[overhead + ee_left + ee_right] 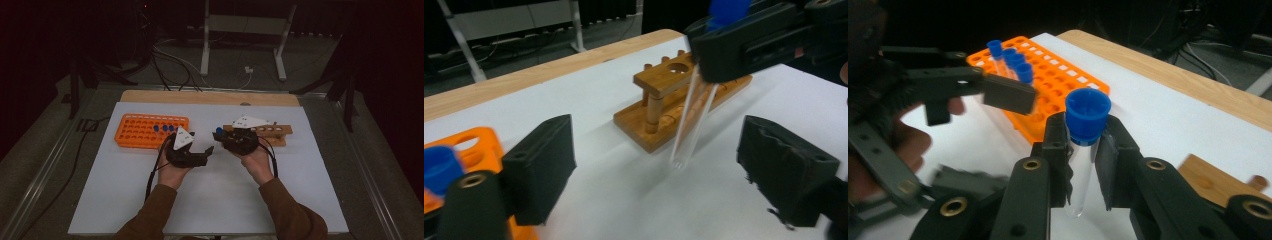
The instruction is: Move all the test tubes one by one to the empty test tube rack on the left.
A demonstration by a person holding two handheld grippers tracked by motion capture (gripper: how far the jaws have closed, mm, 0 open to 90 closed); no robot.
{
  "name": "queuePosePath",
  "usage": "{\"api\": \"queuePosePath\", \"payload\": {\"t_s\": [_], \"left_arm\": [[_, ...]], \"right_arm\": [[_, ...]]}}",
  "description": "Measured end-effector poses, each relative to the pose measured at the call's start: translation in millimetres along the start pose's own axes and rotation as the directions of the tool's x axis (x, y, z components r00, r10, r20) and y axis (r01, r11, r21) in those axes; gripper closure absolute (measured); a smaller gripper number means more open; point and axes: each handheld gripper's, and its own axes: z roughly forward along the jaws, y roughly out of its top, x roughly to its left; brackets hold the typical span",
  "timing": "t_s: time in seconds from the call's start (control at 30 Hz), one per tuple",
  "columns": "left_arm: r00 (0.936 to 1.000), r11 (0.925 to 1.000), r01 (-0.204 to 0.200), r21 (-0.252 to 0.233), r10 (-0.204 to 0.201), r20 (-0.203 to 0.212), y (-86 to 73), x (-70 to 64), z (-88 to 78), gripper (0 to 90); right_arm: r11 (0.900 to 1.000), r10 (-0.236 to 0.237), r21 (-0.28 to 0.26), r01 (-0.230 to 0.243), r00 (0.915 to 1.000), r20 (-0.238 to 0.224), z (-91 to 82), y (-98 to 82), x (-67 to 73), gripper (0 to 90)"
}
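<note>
Right gripper (1082,150): clenching a clear test tube just below its cap, jaws pressing on the glass from both sides; in the high view (239,139) it is sitting at about 1 o'clock from the table's middle, just in front of the wooden rack.
Left gripper (656,165): released, jaws standing wide apart with bare table between them; in the high view (192,154) it is resting at about 11 o'clock from the table's middle, and the tube is hanging ahead of it, not between its pads.
Table (210,200): white sheet lying over a wooden board, the wood edge showing at 12 o'clock.
Orange rack (145,131): lying at 10 o'clock on the sheet, many round holes, with a few capped tubes standing near its right end.
Wooden rack (272,134): standing at 2 o'clock on the sheet, well apart from the orange rack; in the left gripper view (664,100) its top bar is showing an open hole and its post is rising from a flat base.
Test tube (1079,170): hanging upright in the right gripper's jaws, clear of the sheet; in the left gripper view (691,125) it is leaning slightly, its rounded bottom hovering just in front of the wooden rack's base.
Blue cap (1087,114): sitting on top of the held tube, above the jaws.
Tubes in orange rack (1015,62): standing upright in a short row, blue caps up, at 11 o'clock from the held tube.
</note>
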Motion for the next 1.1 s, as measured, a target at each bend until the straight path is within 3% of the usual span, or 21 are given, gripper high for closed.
{"api": "queuePosePath", "payload": {"t_s": [0.3,0.57,0.9,1.1], "left_arm": [[0.9991,0.9992,-0.039,0.008,0.039,0.014,-0.3,-9.4,10.1,54.1],[0.9982,0.9986,-0.052,0.010,0.052,0.031,-1.3,-11.5,12.3,72.8],[0.9979,0.9990,-0.044,0.010,0.044,0.047,-2.0,-13.3,14.0,77.8],[0.9990,0.9995,-0.027,0.014,0.027,0.035,-3.2,-6.8,11.3,77.9]], "right_arm": [[1.000,0.021,0.013,-0.021,0.9988,-0.043,5.7,0.7,5.1,76.5],[0.999,0.029,0.019,-0.027,0.9973,-0.067,6.1,-0.1,5.1,76.4],[0.999,0.033,0.023,-0.031,0.9968,-0.073,5.6,-1.3,3.3,75.3],[0.999,0.049,-0.007,-0.050,0.9958,-0.077,-0.5,-0.7,-1.4,50.7]]}}
